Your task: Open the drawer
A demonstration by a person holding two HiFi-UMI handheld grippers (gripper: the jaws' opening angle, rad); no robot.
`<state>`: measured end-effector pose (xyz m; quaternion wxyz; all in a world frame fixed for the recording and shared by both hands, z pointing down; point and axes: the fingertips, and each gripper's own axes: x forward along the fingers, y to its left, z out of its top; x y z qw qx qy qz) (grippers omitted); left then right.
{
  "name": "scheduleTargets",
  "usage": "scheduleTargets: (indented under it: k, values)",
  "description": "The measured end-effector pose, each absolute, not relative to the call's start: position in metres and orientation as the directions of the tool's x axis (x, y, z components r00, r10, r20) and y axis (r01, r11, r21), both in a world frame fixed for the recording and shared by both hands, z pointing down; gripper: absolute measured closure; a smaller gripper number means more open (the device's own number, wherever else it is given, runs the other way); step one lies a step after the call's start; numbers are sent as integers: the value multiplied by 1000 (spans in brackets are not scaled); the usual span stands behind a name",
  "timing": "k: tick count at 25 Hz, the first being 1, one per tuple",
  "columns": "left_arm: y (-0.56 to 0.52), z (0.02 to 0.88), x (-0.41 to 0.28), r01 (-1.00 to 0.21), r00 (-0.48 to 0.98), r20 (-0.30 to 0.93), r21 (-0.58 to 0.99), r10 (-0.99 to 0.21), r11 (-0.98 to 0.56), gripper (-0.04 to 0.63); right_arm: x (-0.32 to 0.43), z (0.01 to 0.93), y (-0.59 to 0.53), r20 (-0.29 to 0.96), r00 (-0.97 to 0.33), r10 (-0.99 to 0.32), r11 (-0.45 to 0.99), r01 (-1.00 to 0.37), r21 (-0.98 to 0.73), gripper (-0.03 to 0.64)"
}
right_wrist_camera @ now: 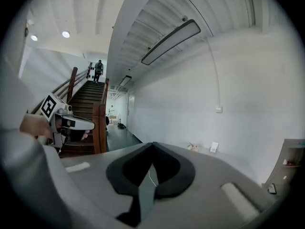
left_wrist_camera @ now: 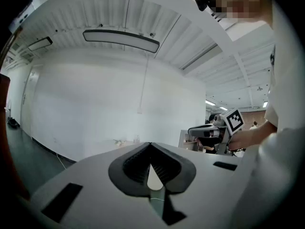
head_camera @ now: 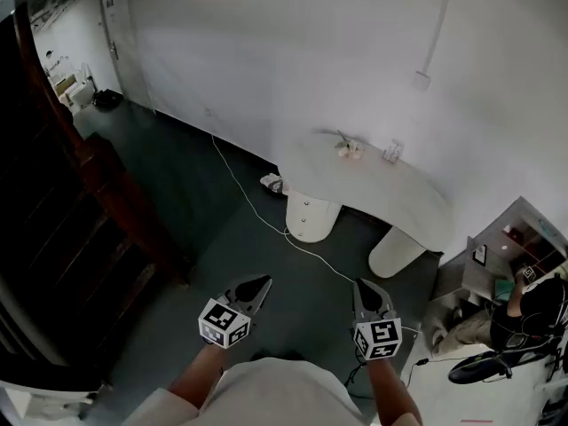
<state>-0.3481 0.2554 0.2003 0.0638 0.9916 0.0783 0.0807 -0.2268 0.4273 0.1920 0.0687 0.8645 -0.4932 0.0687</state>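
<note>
a: where's the drawer (head_camera: 306, 206)?
b: at twelve o'clock from the claws, in the rounded white pedestal (head_camera: 315, 227) under the white tabletop (head_camera: 382, 189), well apart from both.
a: and the claws?
b: left claw (head_camera: 263, 282) and right claw (head_camera: 366, 287) sit low, side by side, each with its jaws together on nothing.
a: what lies between?
b: dark floor (head_camera: 195, 198), with a white cable (head_camera: 244, 193) crossing it past the pedestal. a dark wooden staircase (head_camera: 89, 229) at nine o'clock, a seated person (head_camera: 532, 313) at three o'clock, small items (head_camera: 349, 148) on the tabletop.

Bare office hall: wooden staircase (head_camera: 62, 238), white desk (head_camera: 390, 193)
</note>
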Motion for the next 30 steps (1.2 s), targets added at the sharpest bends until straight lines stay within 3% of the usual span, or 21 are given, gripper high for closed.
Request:
scheduleTargets:
  k: [30]
  values:
    - [309, 221, -329, 85, 977, 180, 156, 113, -984, 588, -204, 202, 488, 141, 484, -864, -491, -871, -18, 606]
